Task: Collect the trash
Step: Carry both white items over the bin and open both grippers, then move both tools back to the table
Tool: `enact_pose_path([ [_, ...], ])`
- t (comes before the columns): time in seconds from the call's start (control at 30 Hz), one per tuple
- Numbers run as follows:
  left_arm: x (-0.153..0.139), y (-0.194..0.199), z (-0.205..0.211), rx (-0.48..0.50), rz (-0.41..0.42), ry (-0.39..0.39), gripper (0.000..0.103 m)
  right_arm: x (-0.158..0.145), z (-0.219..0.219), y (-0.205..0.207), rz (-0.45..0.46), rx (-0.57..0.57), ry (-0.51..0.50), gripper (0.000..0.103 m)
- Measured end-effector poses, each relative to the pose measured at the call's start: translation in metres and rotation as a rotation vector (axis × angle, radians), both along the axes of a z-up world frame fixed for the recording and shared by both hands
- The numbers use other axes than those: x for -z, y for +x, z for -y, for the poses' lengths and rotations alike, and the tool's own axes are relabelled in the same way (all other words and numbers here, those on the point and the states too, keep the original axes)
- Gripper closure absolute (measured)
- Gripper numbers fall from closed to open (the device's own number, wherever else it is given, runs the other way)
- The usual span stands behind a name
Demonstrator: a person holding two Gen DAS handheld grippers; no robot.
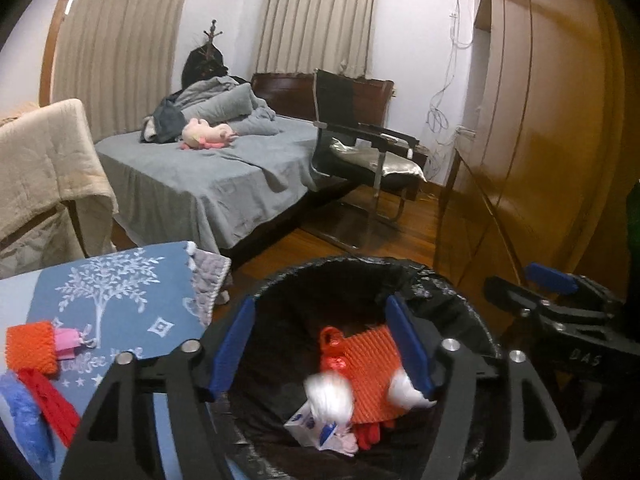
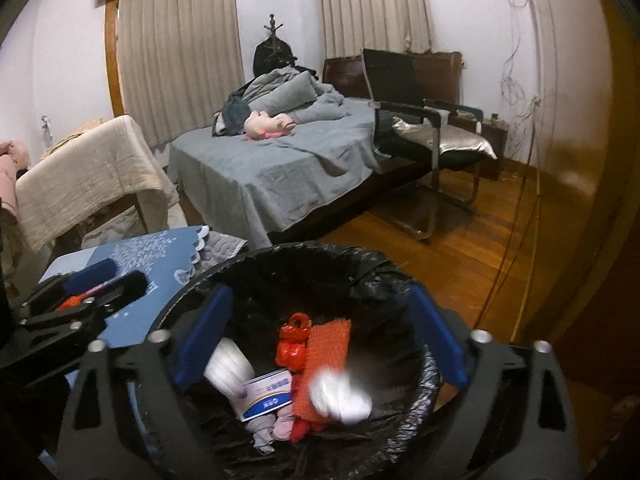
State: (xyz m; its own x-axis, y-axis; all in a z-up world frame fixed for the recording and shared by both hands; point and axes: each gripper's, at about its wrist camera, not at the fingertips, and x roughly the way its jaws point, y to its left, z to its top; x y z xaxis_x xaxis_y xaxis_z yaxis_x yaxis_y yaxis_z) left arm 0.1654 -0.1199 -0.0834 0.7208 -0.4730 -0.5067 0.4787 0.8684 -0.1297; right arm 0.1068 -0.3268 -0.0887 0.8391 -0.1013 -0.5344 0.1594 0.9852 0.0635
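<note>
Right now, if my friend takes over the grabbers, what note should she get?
Left tool: open, nothing between its fingers, held over the trash bin.
Right tool: open and empty, over the same bin.
In the bin: blurred white wads, an orange mesh piece, a red bag and a small white and blue box.
Done: those pieces are in the black liner.
Left: on the blue tablecloth beside the bin lie another orange mesh sleeve, a pink scrap, a red strip and a blue plastic piece. Pick them up and drop them in.
</note>
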Motion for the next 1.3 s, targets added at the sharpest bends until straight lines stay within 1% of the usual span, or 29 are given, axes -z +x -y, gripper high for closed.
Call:
enact_pose_path([
  [0.07, -0.004, -0.002, -0.009, -0.024, 0.015, 0.003, 0.025, -0.001, 0.000, -0.002, 0.006, -0.003, 0.007, 0.006],
  [0.13, -0.010, -0.005, -0.019, -0.062, 0.032, 0.007, 0.015, -0.003, -0.001, -0.004, 0.008, -0.003, 0.015, 0.005],
  [0.23, -0.016, -0.009, -0.035, -0.103, 0.043, 0.006, 0.008, -0.005, -0.010, -0.005, 0.005, -0.013, 0.027, 0.005],
  [0.27, -0.018, -0.011, -0.042, -0.123, 0.048, 0.009, 0.007, -0.005, -0.013, -0.006, 0.006, -0.016, 0.031, 0.005],
  [0.5, -0.024, -0.026, -0.085, -0.203, 0.056, 0.030, 0.006, -0.010, -0.052, 0.001, -0.002, -0.081, 0.052, 0.005],
  [0.73, -0.015, -0.043, -0.139, -0.316, 0.048, 0.066, 0.006, -0.006, -0.106, 0.011, -0.018, -0.182, 0.051, 0.005],
  [0.9, -0.007, -0.050, -0.177, -0.393, 0.039, 0.089, 0.006, -0.005, -0.142, 0.016, -0.010, -0.243, 0.040, 0.005],
  [1.1, 0.002, -0.055, -0.226, -0.497, 0.036, 0.116, 0.006, 0.006, -0.182, 0.024, -0.016, -0.307, 0.025, 0.005],
  [1.3, 0.013, -0.053, -0.258, -0.560, 0.022, 0.133, 0.006, 0.019, -0.218, 0.036, -0.041, -0.363, 0.020, 0.005],
])
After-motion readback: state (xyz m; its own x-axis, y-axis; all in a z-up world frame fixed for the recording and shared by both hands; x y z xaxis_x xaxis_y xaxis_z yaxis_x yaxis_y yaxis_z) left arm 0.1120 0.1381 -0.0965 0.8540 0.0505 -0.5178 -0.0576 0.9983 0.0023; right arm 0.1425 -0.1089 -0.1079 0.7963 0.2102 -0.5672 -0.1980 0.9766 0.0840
